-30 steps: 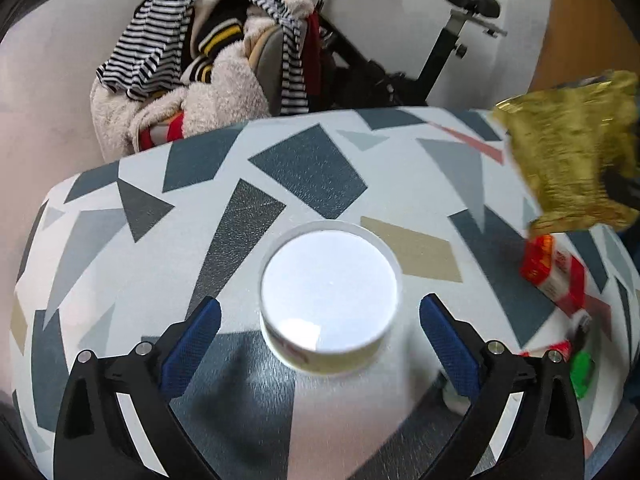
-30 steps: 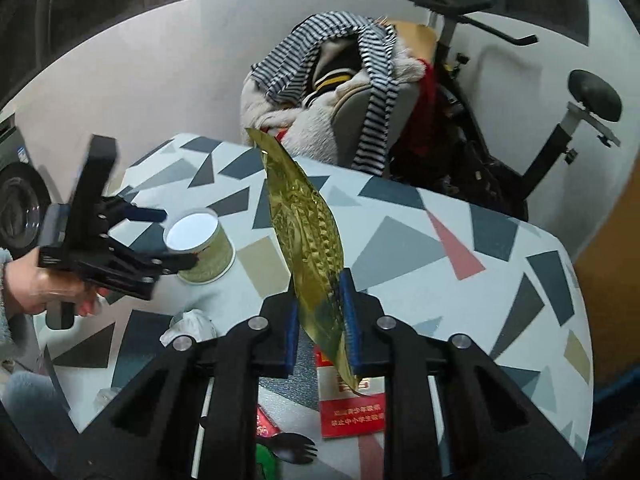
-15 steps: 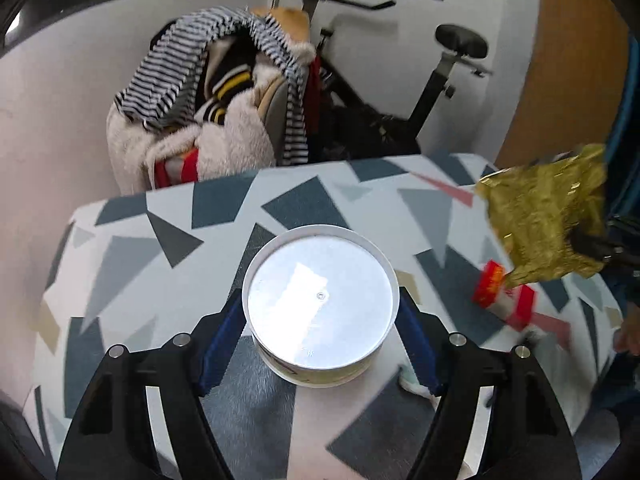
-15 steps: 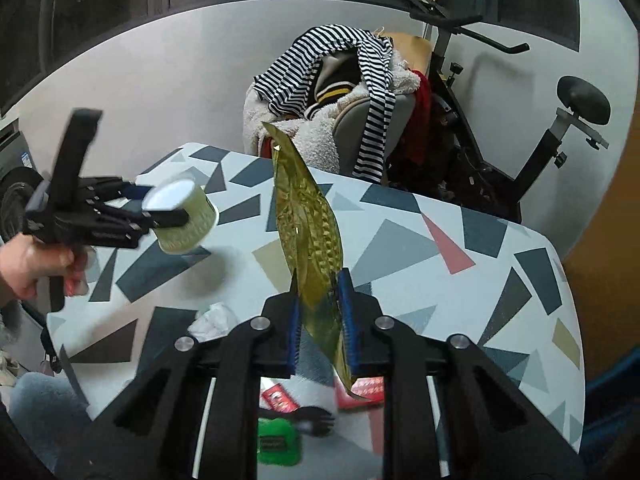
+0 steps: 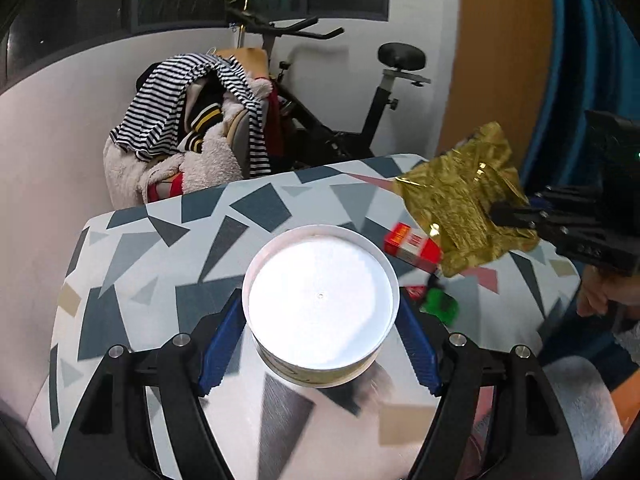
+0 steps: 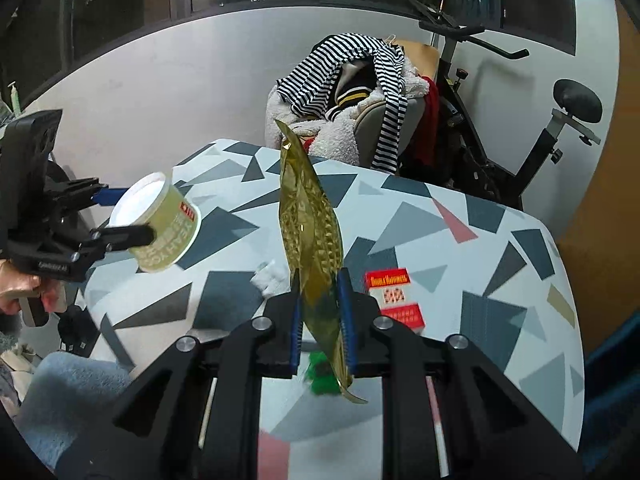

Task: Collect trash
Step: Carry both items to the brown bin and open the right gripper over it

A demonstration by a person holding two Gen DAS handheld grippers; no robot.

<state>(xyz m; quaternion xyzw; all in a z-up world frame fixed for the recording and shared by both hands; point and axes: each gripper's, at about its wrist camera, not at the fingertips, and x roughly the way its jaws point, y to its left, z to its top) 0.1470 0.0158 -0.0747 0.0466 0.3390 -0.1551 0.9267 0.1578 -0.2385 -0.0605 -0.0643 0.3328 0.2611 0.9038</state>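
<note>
Fingers of the left gripper (image 5: pixel 320 344) are clamped on both sides of a round tub (image 5: pixel 320 308), its blue pads (image 5: pixel 222 348) pressed against the wall just under the white lid. The tub is held clear of the patterned table (image 5: pixel 160 264); in the right wrist view it is tilted, lid toward the gripper body. Fingers of the right gripper (image 6: pixel 320 330) are clenched on a crumpled gold foil bag (image 6: pixel 310 232), which stands upright between the pads, above the table. On the table lie a red-and-white carton (image 6: pixel 394 296), a crumpled white tissue (image 6: pixel 270 278) and a green item (image 6: pixel 320 376), partly hidden by the bag. A chair heaped with striped clothing (image 6: pixel 352 92) and an exercise bike (image 6: pixel 520 128) stand behind the table.
</note>
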